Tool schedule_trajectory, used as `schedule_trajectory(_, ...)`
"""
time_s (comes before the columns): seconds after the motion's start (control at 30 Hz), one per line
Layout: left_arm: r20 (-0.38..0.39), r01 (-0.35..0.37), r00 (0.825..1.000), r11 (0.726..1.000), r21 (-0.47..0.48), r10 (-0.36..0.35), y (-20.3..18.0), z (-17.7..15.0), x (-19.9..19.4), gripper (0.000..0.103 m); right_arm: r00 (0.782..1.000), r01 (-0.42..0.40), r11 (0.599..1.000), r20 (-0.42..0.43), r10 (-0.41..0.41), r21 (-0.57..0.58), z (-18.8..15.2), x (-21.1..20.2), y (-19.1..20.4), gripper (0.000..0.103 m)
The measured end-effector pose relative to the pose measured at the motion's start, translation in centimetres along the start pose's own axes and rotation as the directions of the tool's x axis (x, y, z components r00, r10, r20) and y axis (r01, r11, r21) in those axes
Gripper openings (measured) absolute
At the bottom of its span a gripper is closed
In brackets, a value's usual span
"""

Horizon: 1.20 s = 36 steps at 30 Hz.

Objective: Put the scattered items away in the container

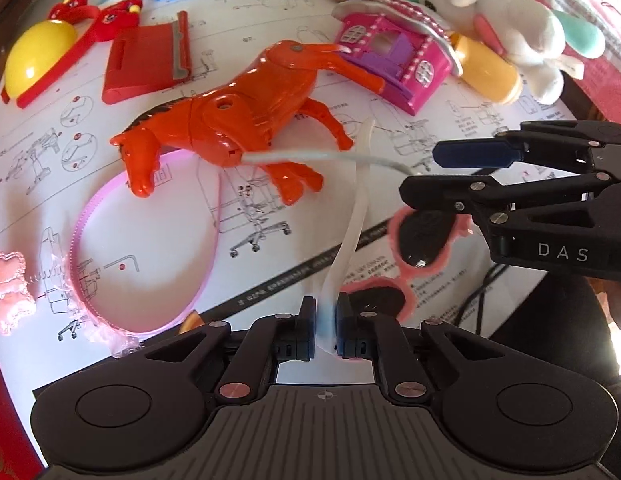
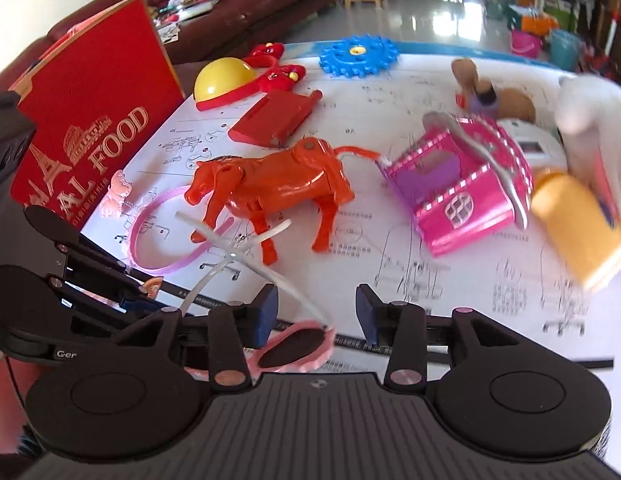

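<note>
The left tool (image 1: 324,326) pinches one white temple arm of the pink sunglasses (image 1: 420,240), held above the counter (image 1: 450,128). The right tool (image 2: 316,312) stands open around a lens. Beyond lie an orange horse (image 1: 230,132) and pink house (image 1: 394,64).

My right hand-held gripper (image 1: 438,174) — "DAS"; my left (image 2: 122,280) — "Ger"; red box (image 2: 90,120) — "FOOD", partly cut off.
</note>
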State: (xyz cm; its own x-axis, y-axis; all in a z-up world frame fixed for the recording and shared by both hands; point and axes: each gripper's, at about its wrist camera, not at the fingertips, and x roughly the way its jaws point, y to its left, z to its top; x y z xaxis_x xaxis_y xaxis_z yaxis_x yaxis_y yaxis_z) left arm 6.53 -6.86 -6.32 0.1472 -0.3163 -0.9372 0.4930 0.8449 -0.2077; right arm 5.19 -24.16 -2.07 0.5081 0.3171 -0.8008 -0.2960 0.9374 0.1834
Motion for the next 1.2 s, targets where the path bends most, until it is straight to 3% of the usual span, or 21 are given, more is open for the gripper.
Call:
schedule_trajectory(0.03,-0.001,-0.016,1.0,1.0,-0.011,0.016,0.2,0.1,0.0,0.005,1.0,0.002,1.0,-0.012,-0.002,-0.002,0.1,0.3,-0.1,0.045)
schedule_trajectory(0.07,0.003,-0.026,1.0,0.999,-0.02,0.026,0.2,0.2,0.0,0.006,1.0,0.005,1.0,-0.027,-0.005,0.001,0.2,0.8,-0.1,0.035)
schedule_trajectory(0.1,0.009,-0.036,0.999,0.999,-0.03,0.036,0.3,0.4,0.0,0.012,0.999,0.001,1.0,-0.042,-0.001,0.012,0.2,1.2,-0.3,0.026)
schedule_trajectory(0.13,0.016,-0.053,0.998,0.998,-0.045,0.054,0.5,0.6,0.1,0.017,0.998,-0.005,0.999,-0.058,0.007,0.04,0.1,1.5,-0.6,0.01)
schedule_trajectory(0.17,0.024,-0.075,0.997,0.995,-0.065,0.077,0.8,0.9,0.1,0.028,0.998,-0.01,0.996,-0.066,0.016,0.084,0.0,1.7,-1.0,0.009)
schedule_trajectory(0.2,0.03,-0.099,0.994,0.991,-0.085,0.102,1.0,1.0,0.1,0.036,0.997,-0.016,0.991,-0.07,0.025,0.13,-0.1,1.9,-1.4,0.009)
schedule_trajectory(0.37,0.038,-0.135,0.989,0.984,-0.119,0.141,1.1,1.6,0.3,0.032,0.99,-0.049,0.966,-0.116,0.081,0.253,-0.3,2.4,-2.7,0.009)
schedule_trajectory(0.53,0.002,-0.008,1.0,0.997,-0.082,0.008,-0.4,0.3,0.2,0.03,0.979,-0.073,0.947,-0.161,0.129,0.313,-1.1,2.0,-3.1,0.01)
schedule_trajectory(0.67,-0.019,-0.002,1.0,1.0,-0.013,0.002,-2.1,-1.4,-0.1,0.031,0.971,-0.097,0.939,-0.176,0.162,0.33,-2.1,1.4,-3.5,0.012)
schedule_trajectory(0.7,-0.018,0.002,1.0,1.0,-0.011,-0.002,-2.2,-1.7,-0.3,0.036,0.968,-0.102,0.936,-0.184,0.171,0.336,-2.2,1.4,-3.5,0.012)
schedule_trajectory(0.77,-0.002,-0.029,1.0,1.0,-0.007,0.029,-2.4,-1.9,-0.8,0.036,0.962,-0.113,0.93,-0.194,0.19,0.349,-2.3,1.4,-3.6,0.012)
schedule_trajectory(0.87,0.041,-0.093,0.995,0.995,-0.034,0.095,-1.8,-1.7,-1.6,0.047,0.959,-0.121,0.922,-0.196,0.204,0.367,-2.2,1.4,-3.7,0.012)
schedule_trajectory(1.0,0.049,-0.14,0.988,0.988,-0.071,0.143,-1.1,-0.9,-1.4,0.048,0.966,-0.106,0.931,-0.187,0.181,0.35,-2.2,1.4,-3.4,0.013)
schedule_trajectory(1.13,0.044,-0.194,0.98,0.98,-0.05,0.196,-1.4,-0.6,-0.3,0.049,0.972,-0.093,0.939,-0.176,0.158,0.331,-2.1,1.4,-3.1,0.015)
schedule_trajectory(1.17,0.046,-0.184,0.981,0.981,-0.057,0.186,-1.3,-0.5,-0.1,0.044,0.973,-0.088,0.942,-0.174,0.151,0.323,-2.1,1.3,-3.0,0.016)
schedule_trajectory(1.2,0.049,-0.186,0.981,0.981,-0.06,0.189,-1.3,-0.6,-0.2,0.03,0.975,-0.081,0.946,-0.173,0.141,0.314,-2.1,1.3,-2.9,0.016)
